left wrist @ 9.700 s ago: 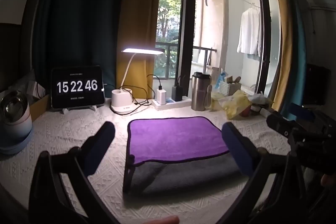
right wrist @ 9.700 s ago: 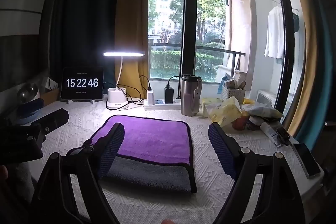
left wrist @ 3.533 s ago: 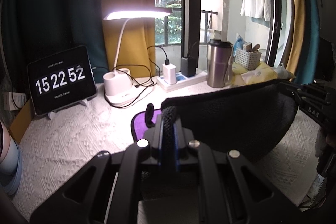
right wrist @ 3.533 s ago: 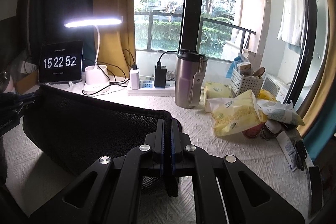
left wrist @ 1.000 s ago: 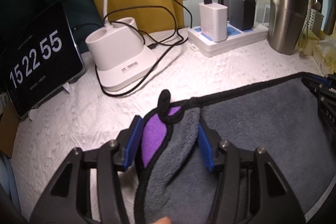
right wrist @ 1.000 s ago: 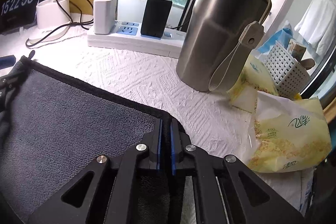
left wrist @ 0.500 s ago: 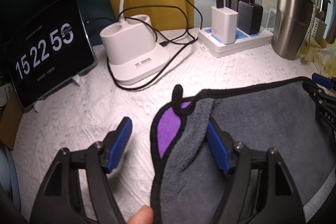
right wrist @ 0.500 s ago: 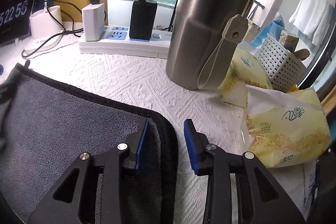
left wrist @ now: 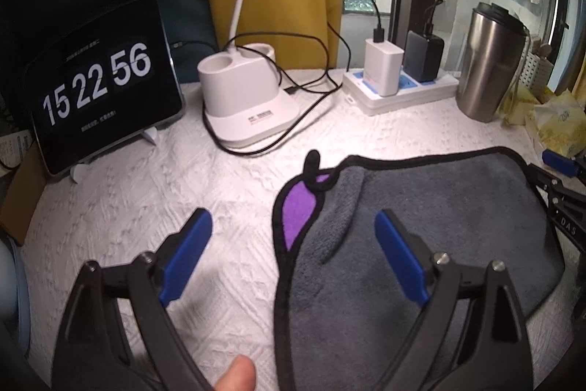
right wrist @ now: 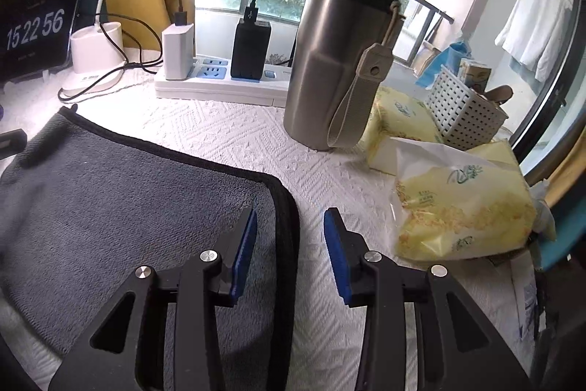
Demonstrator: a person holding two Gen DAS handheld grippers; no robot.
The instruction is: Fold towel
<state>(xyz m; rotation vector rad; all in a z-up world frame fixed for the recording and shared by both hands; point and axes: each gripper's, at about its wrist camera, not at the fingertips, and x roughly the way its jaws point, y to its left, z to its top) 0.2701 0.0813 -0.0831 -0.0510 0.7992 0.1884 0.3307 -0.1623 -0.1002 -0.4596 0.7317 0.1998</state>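
Note:
The towel (left wrist: 421, 226) lies folded on the white textured table cover, grey side up, with a black border. A small purple patch (left wrist: 298, 207) shows at its far left corner, by a black hanging loop. My left gripper (left wrist: 293, 229) is open and empty, its jaws wide either side of that corner. In the right wrist view the towel (right wrist: 121, 200) fills the lower left. My right gripper (right wrist: 289, 226) is open and empty over the towel's far right corner, its jaws either side of the black edge.
A clock tablet (left wrist: 99, 87), a white lamp base (left wrist: 249, 98) with cables and a power strip (left wrist: 399, 90) stand behind the towel. A steel tumbler (right wrist: 337, 61), yellow tissue packs (right wrist: 457, 207) and a white basket (right wrist: 465, 112) stand at the right.
Both grippers have opened wider and let go of the towel's far corners. They have drawn back a little. The towel now lies flat on the table.

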